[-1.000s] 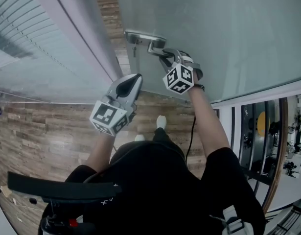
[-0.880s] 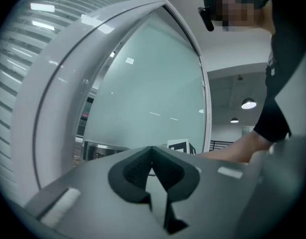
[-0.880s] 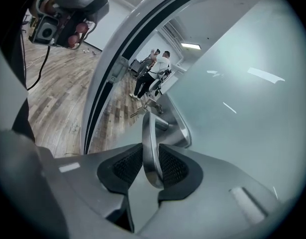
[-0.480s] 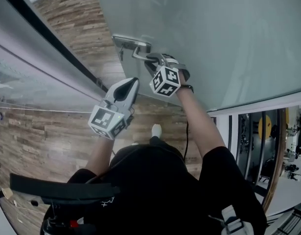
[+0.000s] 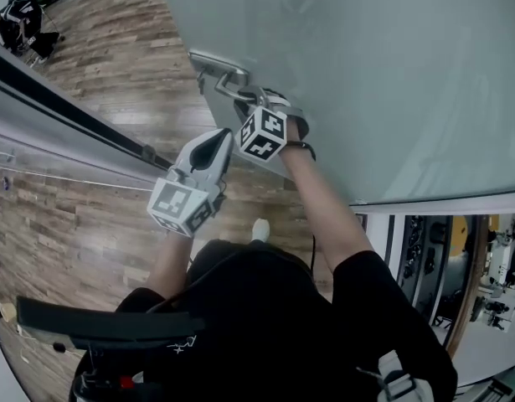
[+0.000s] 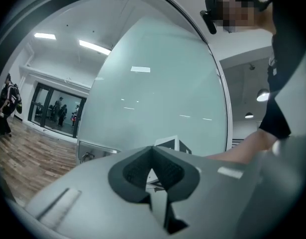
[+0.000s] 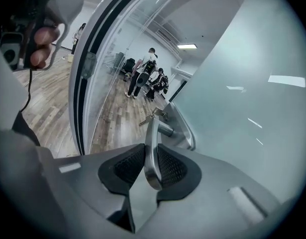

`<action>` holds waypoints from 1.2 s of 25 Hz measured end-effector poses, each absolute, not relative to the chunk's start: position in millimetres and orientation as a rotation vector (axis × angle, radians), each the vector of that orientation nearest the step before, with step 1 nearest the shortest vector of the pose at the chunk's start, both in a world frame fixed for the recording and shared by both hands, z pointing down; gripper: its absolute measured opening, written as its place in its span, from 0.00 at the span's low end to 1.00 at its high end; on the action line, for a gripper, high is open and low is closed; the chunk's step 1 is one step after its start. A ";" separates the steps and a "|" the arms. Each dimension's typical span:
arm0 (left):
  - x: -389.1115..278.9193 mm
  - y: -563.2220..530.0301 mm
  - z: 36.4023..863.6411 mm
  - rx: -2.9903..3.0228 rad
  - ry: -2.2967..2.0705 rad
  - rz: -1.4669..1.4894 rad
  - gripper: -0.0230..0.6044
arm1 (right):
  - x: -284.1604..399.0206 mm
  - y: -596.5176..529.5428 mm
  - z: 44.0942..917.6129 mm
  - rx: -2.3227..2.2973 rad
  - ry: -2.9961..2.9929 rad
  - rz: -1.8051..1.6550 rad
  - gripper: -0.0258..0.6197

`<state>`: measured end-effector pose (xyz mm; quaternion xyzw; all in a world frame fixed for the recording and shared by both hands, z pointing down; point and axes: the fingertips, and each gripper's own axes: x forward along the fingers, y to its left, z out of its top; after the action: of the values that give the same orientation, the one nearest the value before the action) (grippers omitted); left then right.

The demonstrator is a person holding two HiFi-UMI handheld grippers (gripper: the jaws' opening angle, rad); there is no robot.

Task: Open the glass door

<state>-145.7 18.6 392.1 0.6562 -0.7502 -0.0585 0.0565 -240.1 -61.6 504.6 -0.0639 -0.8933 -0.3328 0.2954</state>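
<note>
My right gripper (image 7: 152, 162) pinches the curved silver metal lever handle (image 7: 153, 132) of the pale frosted glass door (image 5: 383, 57). Its jaws have just been closing, and the lever sits between both ribbed black pads (image 7: 124, 167). In the head view the black-and-white marker cube (image 5: 264, 132) covers that grip. A small bunch of keys (image 7: 153, 114) at the lock is too small to make out well. My left gripper (image 6: 153, 152) hangs near the right one, off the door, jaws pressed together on nothing. The door's edges run out of frame.
</note>
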 end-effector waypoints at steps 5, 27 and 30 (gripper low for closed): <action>-143.0 11.5 393.2 1.964 -2.306 -0.165 0.04 | -251.2 -71.8 504.9 -0.140 -2.386 -0.859 0.17; -188.0 -58.7 382.1 2.034 -2.264 -0.202 0.04 | -269.7 -142.5 496.6 -0.040 -2.400 -0.783 0.16; -198.3 -81.7 380.6 2.061 -2.234 -0.207 0.04 | -272.5 -156.4 496.0 -0.037 -2.408 -0.769 0.16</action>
<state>-198.3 -81.7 380.6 0.6758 -0.7324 -0.0678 0.0477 -272.5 -156.4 496.0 -0.0138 -0.9081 -0.2899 0.3018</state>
